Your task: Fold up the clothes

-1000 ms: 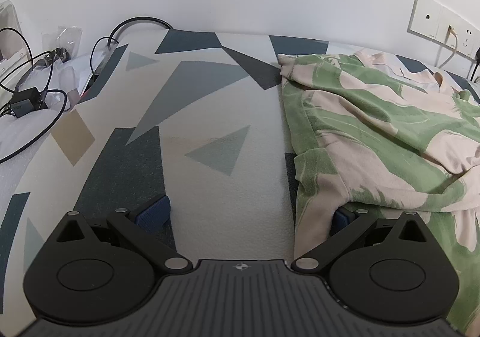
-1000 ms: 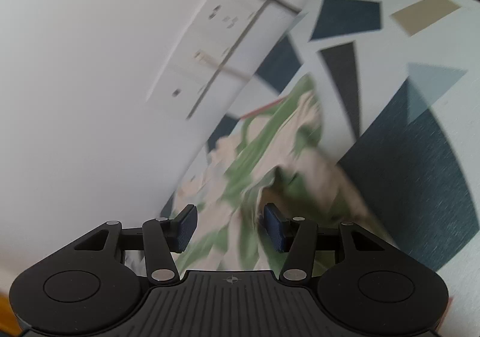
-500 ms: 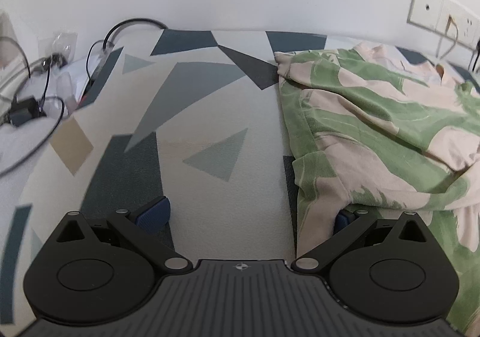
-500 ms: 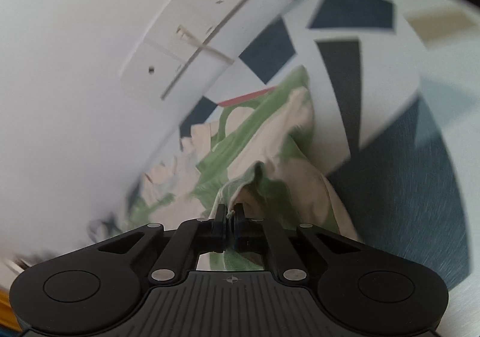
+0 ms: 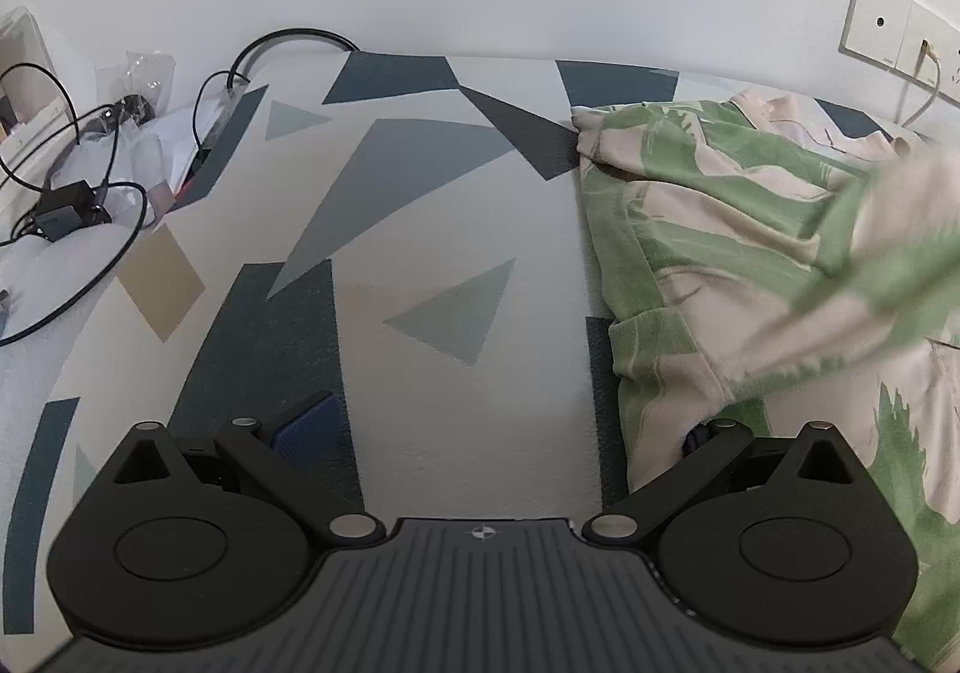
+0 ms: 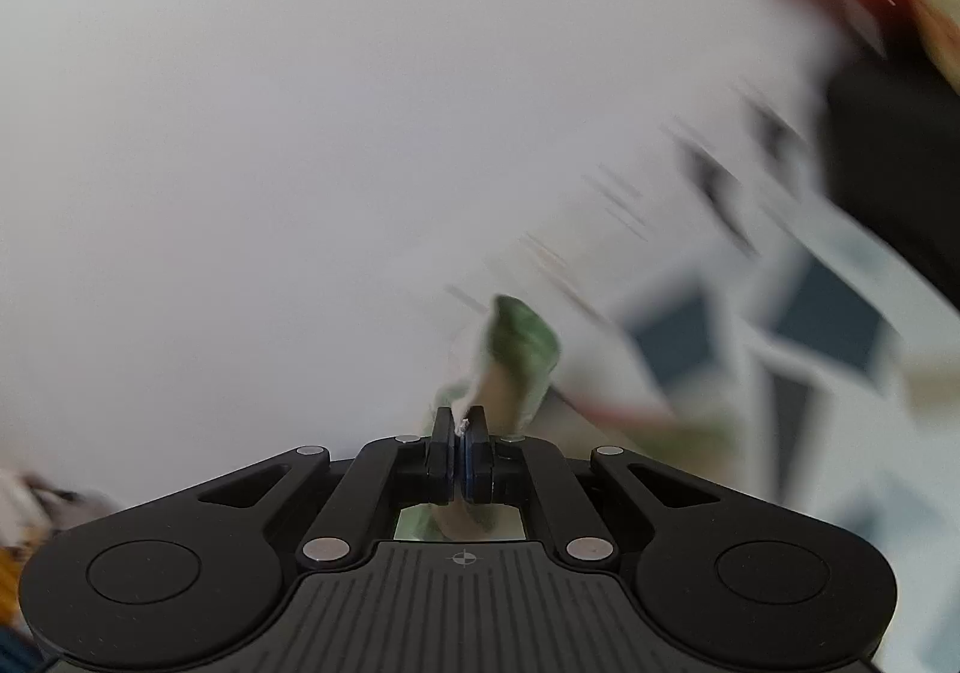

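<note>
A green and pale pink patterned garment (image 5: 732,229) lies crumpled on the right half of the patterned table (image 5: 420,229). My left gripper (image 5: 504,427) is open and low over the table. Its left finger pad (image 5: 309,424) rests on the cloth-covered table, and its right finger is tucked under the garment's near edge. My right gripper (image 6: 461,433) is shut on a fold of the garment (image 6: 516,355) and holds it lifted. That lifted part shows blurred at the right of the left wrist view (image 5: 870,265).
Black cables and a power adapter (image 5: 60,211) lie on white bags at the table's far left. A wall socket plate with a plugged cable (image 5: 900,37) is at the back right. The wall stands close behind the table.
My right gripper closed on a fold of the garment and swung it up fast, away from the table. A lifted flap now crosses the left view. My left gripper stayed in place.
</note>
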A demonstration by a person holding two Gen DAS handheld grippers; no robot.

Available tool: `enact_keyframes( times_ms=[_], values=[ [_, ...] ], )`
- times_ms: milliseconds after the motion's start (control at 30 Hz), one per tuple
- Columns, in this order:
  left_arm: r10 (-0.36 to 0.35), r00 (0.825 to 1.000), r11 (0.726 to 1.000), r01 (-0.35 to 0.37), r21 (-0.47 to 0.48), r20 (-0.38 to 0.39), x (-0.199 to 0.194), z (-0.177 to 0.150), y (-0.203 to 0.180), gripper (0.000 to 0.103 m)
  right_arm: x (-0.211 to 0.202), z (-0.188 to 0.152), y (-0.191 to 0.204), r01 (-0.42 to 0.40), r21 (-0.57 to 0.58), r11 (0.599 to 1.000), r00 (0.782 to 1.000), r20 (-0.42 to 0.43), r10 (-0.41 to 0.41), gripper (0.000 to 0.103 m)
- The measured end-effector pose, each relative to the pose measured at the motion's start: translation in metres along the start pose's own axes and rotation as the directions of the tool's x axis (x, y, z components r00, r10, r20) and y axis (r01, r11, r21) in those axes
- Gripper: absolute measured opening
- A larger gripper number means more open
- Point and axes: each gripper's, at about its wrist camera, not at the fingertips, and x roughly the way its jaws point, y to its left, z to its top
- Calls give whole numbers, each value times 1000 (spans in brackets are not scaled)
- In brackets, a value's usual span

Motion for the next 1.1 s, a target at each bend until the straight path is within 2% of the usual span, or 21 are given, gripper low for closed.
enact_keyframes(
  times_ms=[67, 100, 167, 233, 367, 433, 500, 600, 633, 667, 700, 733, 767, 867, 933, 967, 1000, 1033, 1067, 1100],
  values=[
    [-5, 1000, 1000, 5, 1, -8, 1, 2, 0, 103, 19, -30, -40, 109, 47, 993, 990, -98, -104, 3],
    [-3, 1000, 1000, 4, 5, -10, 1, 2, 0, 103, 25, -45, -57, 132, 79, 988, 983, -135, -121, 3],
    [2, 1000, 1000, -2, 6, -12, 1, 2, -1, 103, 26, -65, -73, 128, 140, 982, 985, -133, -109, 3],
    [7, 1000, 1000, -7, 7, -14, 1, 3, -2, 103, 18, -73, -76, 99, 169, 981, 992, -94, -84, 3],
    [7, 1000, 999, -7, 47, -3, -2, 3, -4, 101, 1, -65, -55, 91, 114, 989, 995, -41, -87, 3],
    [-3, 1000, 999, 4, 44, -7, -1, 2, -1, 101, -2, -61, -46, 117, 75, 990, 992, -60, -113, 3],
    [-20, 1000, 999, 21, 42, -15, 0, 2, 1, 102, 7, -65, -48, 197, 41, 980, 974, -127, -190, 3],
    [-58, 998, 996, 60, 65, -32, 0, 3, 2, 102, 24, -77, -47, 308, 32, 951, 941, -160, -300, 4],
    [-82, 996, 994, 85, 64, -40, -1, 2, 3, 102, 25, -79, -45, 331, 49, 942, 935, -153, -320, 6],
    [-111, 993, 992, 113, 53, -46, -2, 1, 6, 102, 25, -81, -43, 353, 66, 933, 929, -147, -341, 18],
    [-140, 989, 989, 142, 42, -51, -4, 0, 9, 102, 29, -80, -32, 336, 50, 940, 935, -140, -327, 40],
    [-156, 986, 987, 157, 27, -52, -7, -2, 12, 102, 35, -78, -18, 310, 25, 951, 943, -133, -304, 52],
    [-167, 985, 986, 167, 9, -42, -11, -4, 15, 102, 41, -76, -5, 283, 0, 959, 952, -126, -280, 55],
    [-185, 983, 983, 185, -12, 5, -22, -10, 21, 102, 58, -70, 36, 200, -77, 977, 972, -110, -208, 43],
    [-155, 988, 987, 153, 52, 24, -23, -12, 12, 102, 69, -66, 63, 144, -128, 981, 982, -103, -158, 41],
    [-139, 990, 987, 136, 84, 34, -23, -13, 8, 102, 75, -64, 77, 116, -154, 981, 986, -100, -133, 37],
    [-116, 992, 986, 109, 125, 49, -22, -14, 1, 100, 80, -62, 90, 88, -180, 980, 989, -98, -107, 29],
    [-89, 993, 983, 76, 166, 72, -21, -16, -7, 92, 86, -61, 104, 60, -205, 977, 992, -97, -82, 27],
    [-63, 993, 977, 42, 207, 96, -21, -18, -15, 79, 92, -59, 118, 33, -231, 973, 994, -96, -56, 23],
    [-53, 993, 970, 26, 240, 107, -20, -20, -22, 73, 108, -62, 139, -11, -294, 956, 992, -121, -26, 23]
  ],
)
